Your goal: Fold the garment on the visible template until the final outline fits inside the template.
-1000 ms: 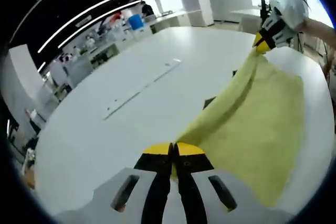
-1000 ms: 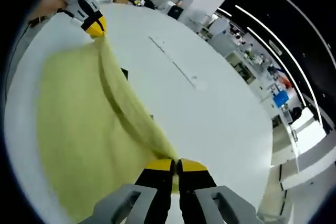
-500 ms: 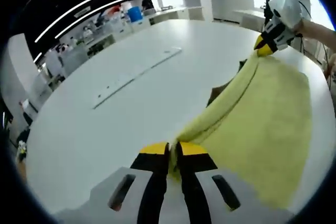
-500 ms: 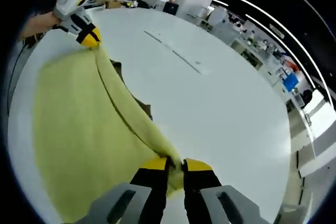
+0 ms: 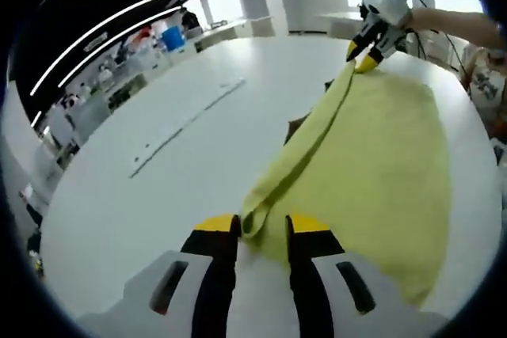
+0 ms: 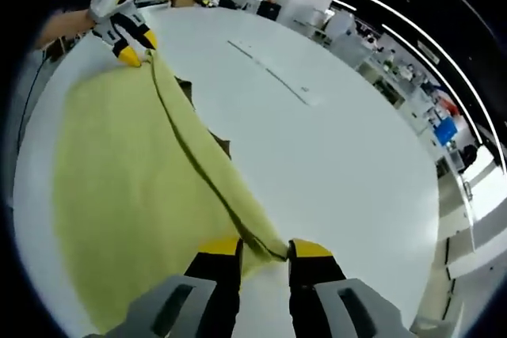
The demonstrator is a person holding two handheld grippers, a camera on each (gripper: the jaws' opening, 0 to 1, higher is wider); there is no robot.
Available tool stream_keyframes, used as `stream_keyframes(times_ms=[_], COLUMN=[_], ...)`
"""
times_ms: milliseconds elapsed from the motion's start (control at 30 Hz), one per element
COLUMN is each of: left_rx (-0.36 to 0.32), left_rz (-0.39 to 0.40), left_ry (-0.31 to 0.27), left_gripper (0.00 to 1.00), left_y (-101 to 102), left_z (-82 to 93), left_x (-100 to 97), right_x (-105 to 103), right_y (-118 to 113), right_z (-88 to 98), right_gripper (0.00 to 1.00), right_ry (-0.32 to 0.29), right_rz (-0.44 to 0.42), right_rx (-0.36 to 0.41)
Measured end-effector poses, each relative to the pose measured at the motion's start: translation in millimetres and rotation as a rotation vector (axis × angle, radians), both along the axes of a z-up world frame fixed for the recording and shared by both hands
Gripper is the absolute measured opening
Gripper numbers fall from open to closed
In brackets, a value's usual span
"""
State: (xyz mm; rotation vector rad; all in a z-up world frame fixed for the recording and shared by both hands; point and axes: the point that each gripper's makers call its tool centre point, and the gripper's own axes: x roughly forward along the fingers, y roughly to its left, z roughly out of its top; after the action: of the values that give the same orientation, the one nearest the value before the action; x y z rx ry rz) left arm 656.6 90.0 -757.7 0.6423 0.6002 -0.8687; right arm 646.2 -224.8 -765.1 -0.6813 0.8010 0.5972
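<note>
In the left gripper view, our left tool (image 5: 263, 229) stands with its jaws spread, the rolled corner of the yellow garment (image 5: 380, 156) lying loose between them on the white bench (image 5: 158, 187); across the cloth the right tool (image 5: 366, 51) sits at the far corner, its jaws looking parted. The risk we see is that the thick folded edge may unroll or creep sideways once nothing pins it, leaving the outline wider than the dark template (image 5: 295, 126), of which we glimpse only a sliver beside the fold. Open bench stretches away to one side, toward a faint seam line (image 5: 186, 120). In the right gripper view, our right tool (image 6: 264, 252) is likewise spread, the garment's near corner resting between its jaws, and the left tool (image 6: 131, 45) hovers open at the far corner. Here the cloth's outer edge runs near the bench rim (image 6: 28, 195), so a careless tug could drag it overboard; the other side offers wide bare room.
</note>
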Motion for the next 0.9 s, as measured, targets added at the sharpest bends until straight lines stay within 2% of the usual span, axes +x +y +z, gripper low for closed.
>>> stream_keyframes(times_ms=[33, 67, 200, 300, 367, 433, 500, 567, 633, 700, 767, 833, 900], left_rx=[0.041, 0.052, 0.045, 0.061, 0.040, -0.020, -0.065, -0.112, -0.183, -0.242, -0.258, -0.259, -0.265], left_rz=[0.000, 0.004, 0.015, 0.034, 0.070, 0.115, 0.158, 0.214, 0.289, 0.358, 0.414, 0.427, 0.472], left_ry=[-0.026, -0.031, -0.048, -0.074, -0.077, -0.070, -0.033, -0.020, 0.013, 0.057, 0.066, 0.059, 0.055], left_gripper=[0.20, 0.19, 0.15, 0.05, 0.03, 0.02, 0.02, 0.02, 0.02, 0.02, 0.03, 0.03, 0.04], left_y=[3.4, 4.7, 3.6, 7.8, 11.2, 9.9, 10.8, 12.9, 13.9, 14.5, 17.9, 18.4, 21.3], left_z=[-0.4, -1.7, -2.7, -1.4, 0.9, 5.0, 4.1, 4.8, 4.7, 2.0, 0.8, 1.5, 1.3], left_x=[3.5, 5.6, 13.6, 20.0, 24.5, 27.4, 29.7, 35.5, 41.2, 44.1, 46.5, 47.0, 47.7], right_x=[1.8, 2.3, 4.7, 5.5, 6.9, 8.6, 12.2, 17.9, 24.3, 25.2, 26.1, 27.8, 29.6], right_y=[-1.5, -1.6, -4.7, -6.6, -7.9, -7.7, -7.7, -8.9, -7.5, -9.1, -8.8, -10.8, -18.4], right_z=[0.4, 0.4, -1.3, -1.9, 0.3, 2.1, 1.6, 1.7, 3.6, 2.1, 1.1, 1.6, 2.5], right_gripper=[0.15, 0.14, 0.08, 0.04, 0.00, 0.00, 0.00, 0.00, 0.00, 0.00, 0.00, 0.00, 0.04], right_ry=[-0.008, -0.011, -0.017, -0.022, -0.032, -0.035, -0.027, -0.023, -0.024, 0.005, 0.022, 0.015, -0.006], right_rz=[-0.003, -0.002, -0.011, -0.033, -0.056, -0.084, -0.135, -0.208, -0.300, -0.406, -0.469, -0.481, -0.543], right_rx=[-0.011, -0.014, -0.033, -0.014, 0.013, 0.051, 0.103, 0.159, 0.256, 0.332, 0.385, 0.387, 0.381])
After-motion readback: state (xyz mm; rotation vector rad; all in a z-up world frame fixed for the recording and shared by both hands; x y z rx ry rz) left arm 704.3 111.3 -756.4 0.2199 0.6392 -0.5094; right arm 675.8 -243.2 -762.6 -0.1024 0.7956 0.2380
